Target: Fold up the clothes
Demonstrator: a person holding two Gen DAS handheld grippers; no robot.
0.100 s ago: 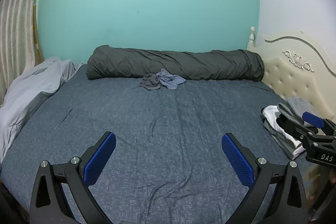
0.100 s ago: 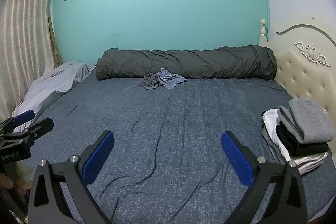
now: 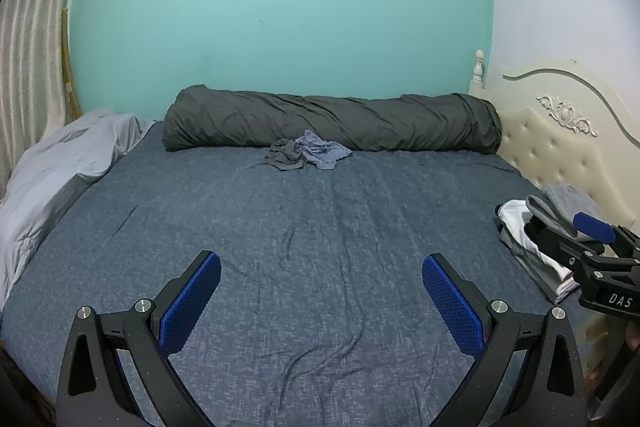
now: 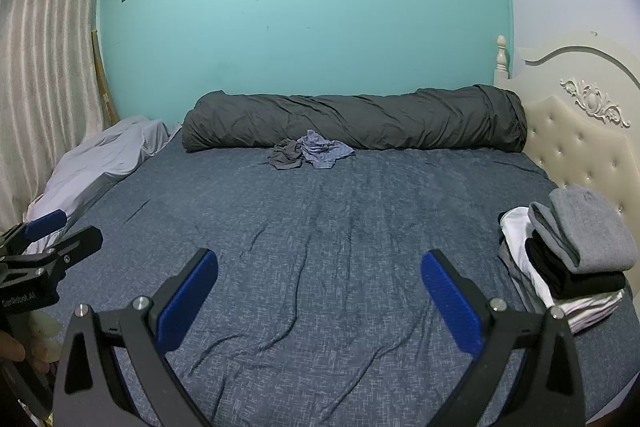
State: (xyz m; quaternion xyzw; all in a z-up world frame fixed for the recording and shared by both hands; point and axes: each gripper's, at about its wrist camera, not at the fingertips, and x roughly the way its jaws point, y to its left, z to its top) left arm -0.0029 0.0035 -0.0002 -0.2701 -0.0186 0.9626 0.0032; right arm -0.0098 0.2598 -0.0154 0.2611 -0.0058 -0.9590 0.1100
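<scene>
Both hand-held grippers (image 3: pixel 322 301) (image 4: pixel 320 301) gape empty; only the right view shows the whole folded stack (image 4: pixel 576 259).

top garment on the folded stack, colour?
Grey top garment, over black and white ones; clearest in the right wrist view.

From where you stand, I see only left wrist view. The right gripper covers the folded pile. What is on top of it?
Observer: A folded grey garment tops the folded pile by the headboard.
Operator: What lies under it?
Observer: A black garment, then white ones.
Operator: Is the right gripper holding anything?
Observer: No, the right gripper is open, only bedsheet between its fingers.
</scene>
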